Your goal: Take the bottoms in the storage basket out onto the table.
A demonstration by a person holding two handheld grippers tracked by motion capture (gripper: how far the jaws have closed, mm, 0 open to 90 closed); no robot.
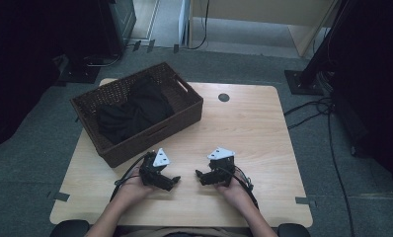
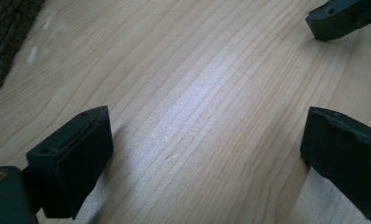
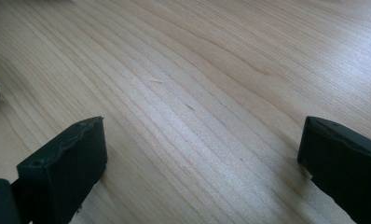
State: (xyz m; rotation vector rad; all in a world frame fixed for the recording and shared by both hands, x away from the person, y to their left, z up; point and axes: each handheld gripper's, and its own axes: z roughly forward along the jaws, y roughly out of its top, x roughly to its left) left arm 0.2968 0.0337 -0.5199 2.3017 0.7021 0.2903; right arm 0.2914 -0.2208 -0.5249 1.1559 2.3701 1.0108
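While both grippers rest low over the bare wood of the table (image 1: 263, 123), the thing nearest to them is the woven basket (image 1: 189, 106) with the black cloth (image 1: 135, 111) heaped inside it. Taking that basket as the landmark: the left gripper (image 1: 172, 181) sits just in front of its near long wall, close to the near corner, and the right gripper (image 1: 200, 176) lies farther from the basket on the same front side, facing the left one with a small gap between them. Each is held in one of the person's hands, and neither touches the basket.

Seen in the left gripper view, the left gripper's (image 2: 207, 149) jaws stand wide apart with only wood grain between them; the basket's weave shows at the upper left edge. The right gripper's (image 3: 202, 158) jaws in the right gripper view are likewise spread and hold nothing.

My judgement is that the cloth will be soft, light and limp: it will sag and drape when lifted, and a pinch on one layer may drag the rest along or catch on the rough wicker. A raised fold near the top of the heap, away from the basket walls, looks the best place to pinch. The basket itself looks stiff and light, with a cut-out handle (image 1: 182, 86) in its far end wall.
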